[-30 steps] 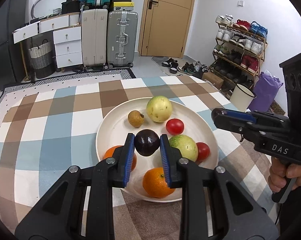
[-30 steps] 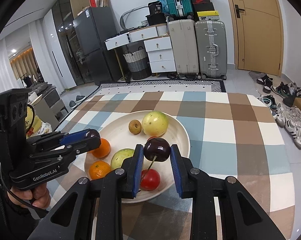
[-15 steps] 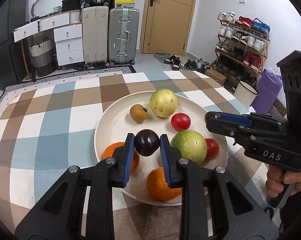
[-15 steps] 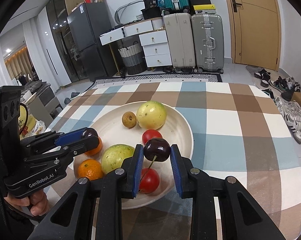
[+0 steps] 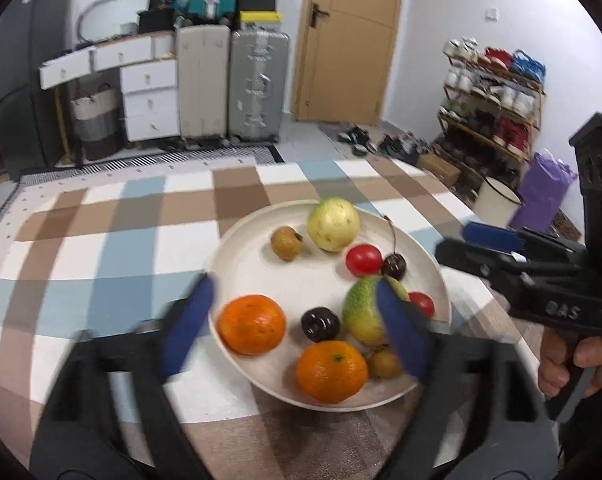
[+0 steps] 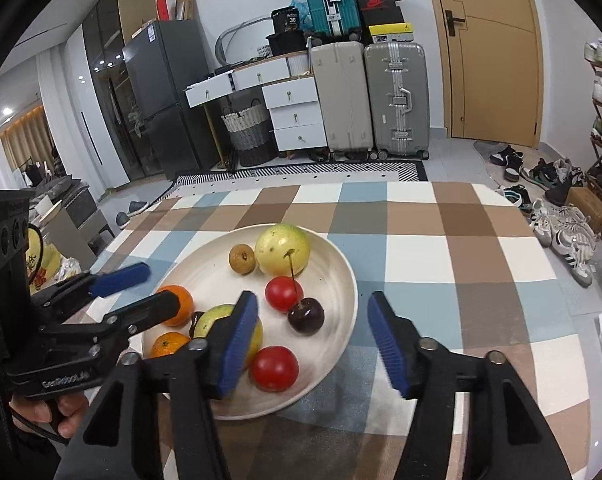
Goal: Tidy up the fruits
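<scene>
A cream plate (image 5: 261,264) (image 6: 341,280) on the checked tablecloth holds the fruit. A dark purple fruit (image 5: 320,324) lies between two oranges (image 5: 252,324) and a green-yellow fruit (image 5: 365,312). A dark cherry with a stem (image 6: 306,316) (image 5: 394,266) lies beside a red tomato (image 6: 283,293). My left gripper (image 5: 297,336) is open and empty above the plate's near side. My right gripper (image 6: 313,344) is open and empty over the plate's right edge.
A yellow-green fruit (image 6: 281,249), a small brown fruit (image 6: 241,259) and another tomato (image 6: 273,368) also lie on the plate. The table edge is at the right, with shoes on the floor (image 6: 561,232). Suitcases (image 6: 395,96) and drawers stand beyond the table.
Both grippers opened. The left one let go of the dark purple fruit and the right one let go of the cherry; both fruits now lie on the plate.
</scene>
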`<action>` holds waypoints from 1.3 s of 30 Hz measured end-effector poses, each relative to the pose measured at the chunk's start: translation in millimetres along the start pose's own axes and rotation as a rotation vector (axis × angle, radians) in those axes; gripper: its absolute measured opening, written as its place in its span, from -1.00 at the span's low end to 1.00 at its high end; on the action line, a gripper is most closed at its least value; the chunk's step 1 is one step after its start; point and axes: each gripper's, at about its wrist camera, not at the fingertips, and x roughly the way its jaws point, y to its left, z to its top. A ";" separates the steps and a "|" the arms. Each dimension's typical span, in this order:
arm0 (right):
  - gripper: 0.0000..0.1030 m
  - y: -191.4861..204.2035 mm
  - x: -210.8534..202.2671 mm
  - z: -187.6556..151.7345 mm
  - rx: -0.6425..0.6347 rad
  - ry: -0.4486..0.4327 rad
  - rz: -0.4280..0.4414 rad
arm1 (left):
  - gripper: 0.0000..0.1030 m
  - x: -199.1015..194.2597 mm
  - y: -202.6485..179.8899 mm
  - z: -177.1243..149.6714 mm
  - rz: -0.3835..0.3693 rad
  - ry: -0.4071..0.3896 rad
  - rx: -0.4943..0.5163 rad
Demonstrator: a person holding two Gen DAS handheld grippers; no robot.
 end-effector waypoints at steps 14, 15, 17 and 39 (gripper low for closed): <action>0.99 1.0 -54.5 -39.6 -0.032 -0.071 0.085 | 0.97 -76.5 3.5 -32.3 0.020 -0.112 -0.015; 0.99 1.8 -57.5 -42.4 -0.035 -0.074 0.085 | 0.97 -81.7 3.3 -35.5 0.018 -0.118 -0.017; 0.99 2.3 -65.0 -49.1 -0.038 -0.082 0.092 | 0.97 -91.4 2.0 -42.1 0.020 -0.125 -0.017; 0.99 30.0 -103.4 -75.3 -0.179 -0.215 0.098 | 0.98 -122.2 -1.7 -75.3 0.060 -0.164 -0.027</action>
